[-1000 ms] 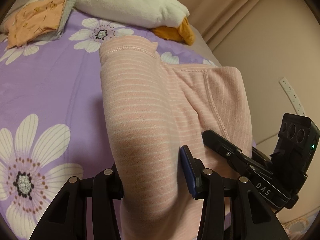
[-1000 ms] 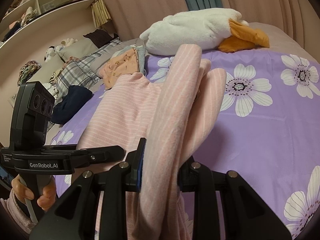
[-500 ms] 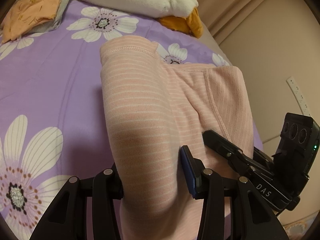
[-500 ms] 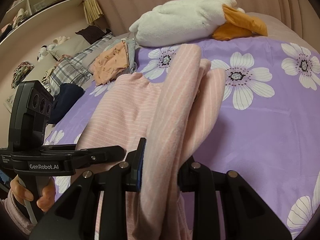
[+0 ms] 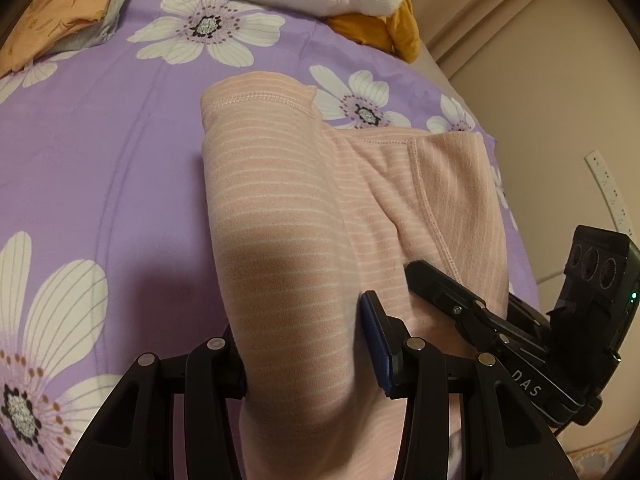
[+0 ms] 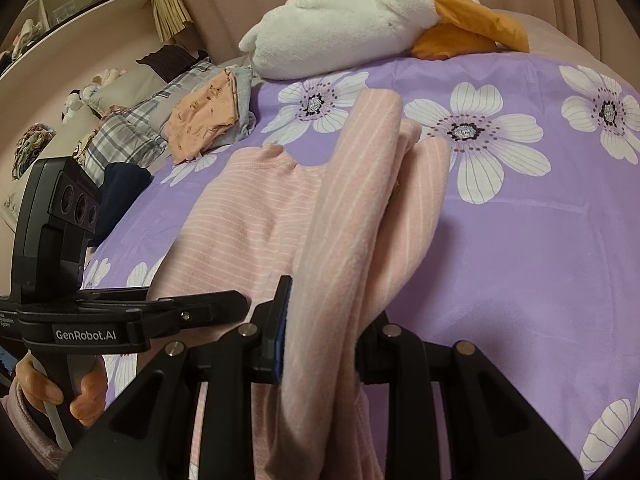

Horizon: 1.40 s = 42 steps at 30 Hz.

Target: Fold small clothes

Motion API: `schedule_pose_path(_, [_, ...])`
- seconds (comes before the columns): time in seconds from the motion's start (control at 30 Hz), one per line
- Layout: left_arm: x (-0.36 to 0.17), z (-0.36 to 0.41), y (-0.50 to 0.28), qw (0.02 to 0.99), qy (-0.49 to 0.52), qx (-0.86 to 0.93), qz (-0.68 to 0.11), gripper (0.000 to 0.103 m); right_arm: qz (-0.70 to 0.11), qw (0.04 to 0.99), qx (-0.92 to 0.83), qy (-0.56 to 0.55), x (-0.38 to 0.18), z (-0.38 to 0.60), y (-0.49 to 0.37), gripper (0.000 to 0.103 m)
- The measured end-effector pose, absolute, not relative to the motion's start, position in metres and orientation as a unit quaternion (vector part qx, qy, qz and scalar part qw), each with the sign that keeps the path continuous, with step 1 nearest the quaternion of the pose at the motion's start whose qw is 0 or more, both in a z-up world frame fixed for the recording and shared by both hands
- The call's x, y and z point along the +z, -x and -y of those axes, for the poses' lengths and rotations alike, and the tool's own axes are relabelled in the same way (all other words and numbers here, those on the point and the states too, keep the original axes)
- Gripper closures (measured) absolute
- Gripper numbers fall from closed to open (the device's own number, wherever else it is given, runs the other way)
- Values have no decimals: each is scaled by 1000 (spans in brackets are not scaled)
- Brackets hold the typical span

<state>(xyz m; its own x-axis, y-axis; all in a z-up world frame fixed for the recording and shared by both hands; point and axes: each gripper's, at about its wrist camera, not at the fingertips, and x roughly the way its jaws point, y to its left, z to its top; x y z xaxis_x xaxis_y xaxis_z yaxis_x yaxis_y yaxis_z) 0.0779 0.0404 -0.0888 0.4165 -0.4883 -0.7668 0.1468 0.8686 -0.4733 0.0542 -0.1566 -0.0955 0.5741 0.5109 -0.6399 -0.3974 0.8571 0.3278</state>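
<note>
Both grippers are clamped on the near end of the pink striped garment point(image 5: 280, 216): the left gripper point(image 5: 304, 344) on a thick fold, the right gripper point(image 6: 320, 340) on a bunched edge. Its far end rests mid-bed on the purple bedspread point(image 6: 520, 248). Best to lower both ends evenly, keeping the fabric taut, short of the folded orange clothes point(image 6: 204, 116) near the far-left edge.

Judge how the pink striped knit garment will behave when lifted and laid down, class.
The pink striped knit garment looks floppy: it sags between both tongs and drapes onto the purple floral bedsheet. Probably light, since thin folds hang without stretching. Its fuzzy surface likely grips rather than slips.
</note>
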Motion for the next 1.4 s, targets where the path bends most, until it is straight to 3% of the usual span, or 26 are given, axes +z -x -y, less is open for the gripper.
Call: schedule_pose_path(1.4, [-106,-34,-92,814,156,-172,-533,58,-419,871,245,-80,-129,156,-72,75])
